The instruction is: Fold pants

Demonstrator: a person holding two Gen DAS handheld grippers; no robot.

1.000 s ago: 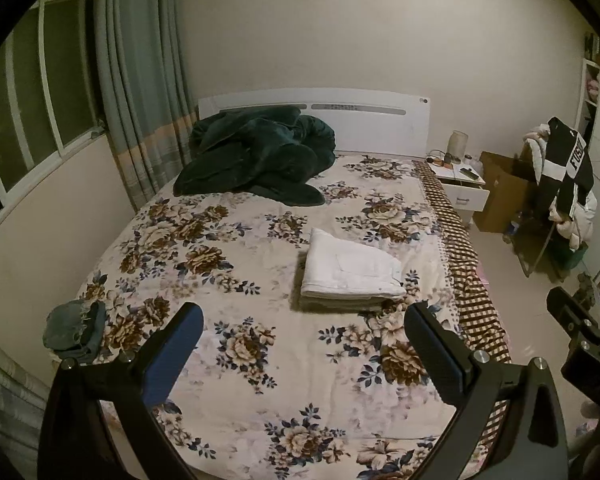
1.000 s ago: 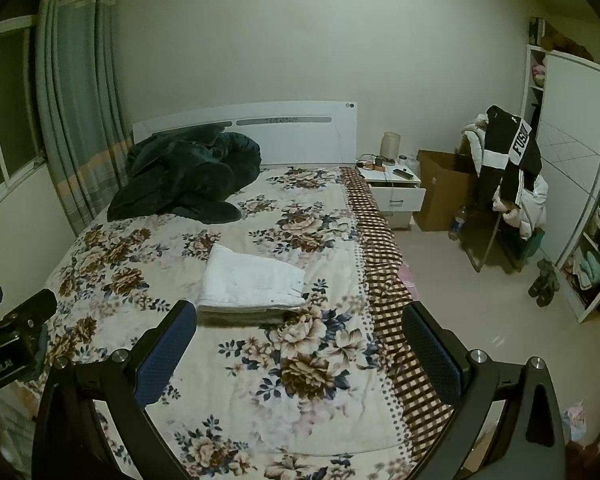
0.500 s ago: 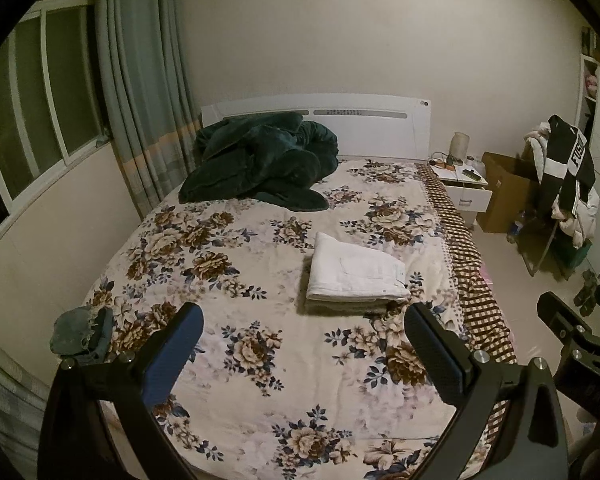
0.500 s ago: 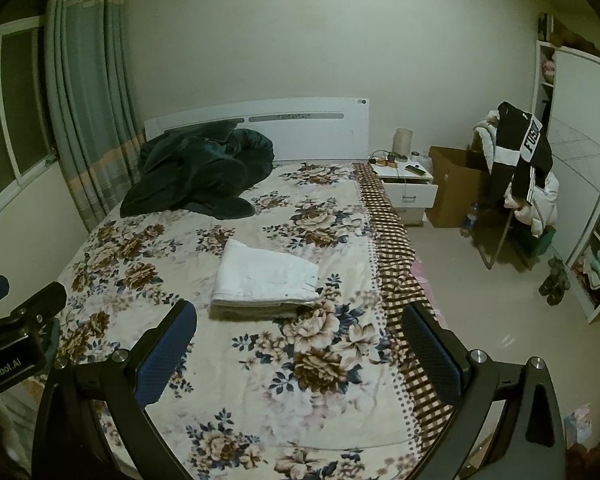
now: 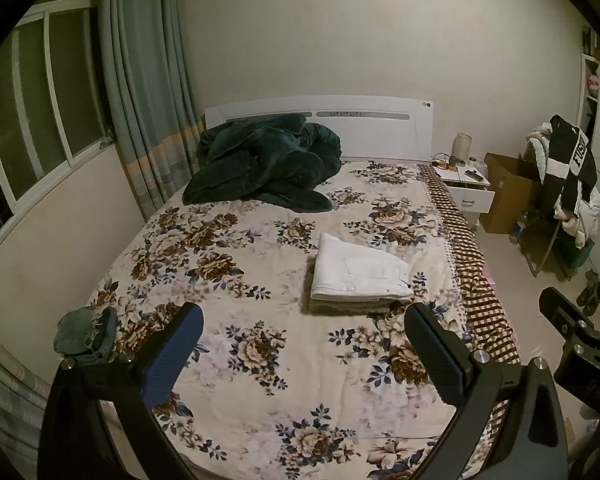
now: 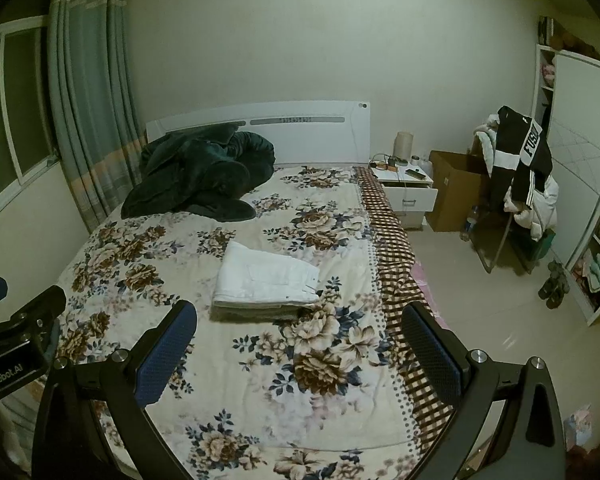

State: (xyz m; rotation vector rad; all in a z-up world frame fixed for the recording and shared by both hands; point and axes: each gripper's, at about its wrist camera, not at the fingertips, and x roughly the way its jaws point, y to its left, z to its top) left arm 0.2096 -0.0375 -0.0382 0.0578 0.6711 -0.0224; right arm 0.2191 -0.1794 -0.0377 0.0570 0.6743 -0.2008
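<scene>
White pants (image 5: 358, 274) lie folded into a neat rectangle on the floral bedspread (image 5: 260, 320), right of the bed's middle; they also show in the right wrist view (image 6: 266, 280). My left gripper (image 5: 302, 348) is open and empty, held back from the bed's foot, well short of the pants. My right gripper (image 6: 298, 346) is open and empty too, at the same distance. Each gripper shows at the edge of the other's view.
A dark green blanket (image 5: 260, 164) is heaped by the white headboard (image 5: 380, 128). A small denim piece (image 5: 86, 332) lies at the bed's left edge. A nightstand (image 6: 406, 188), a cardboard box (image 6: 454, 188), a clothes-laden chair (image 6: 516, 184) and a wardrobe (image 6: 580, 180) stand on the right.
Both grippers have drawn back and up from the bed, so the pants look smaller and farther off. The pants have not moved.
</scene>
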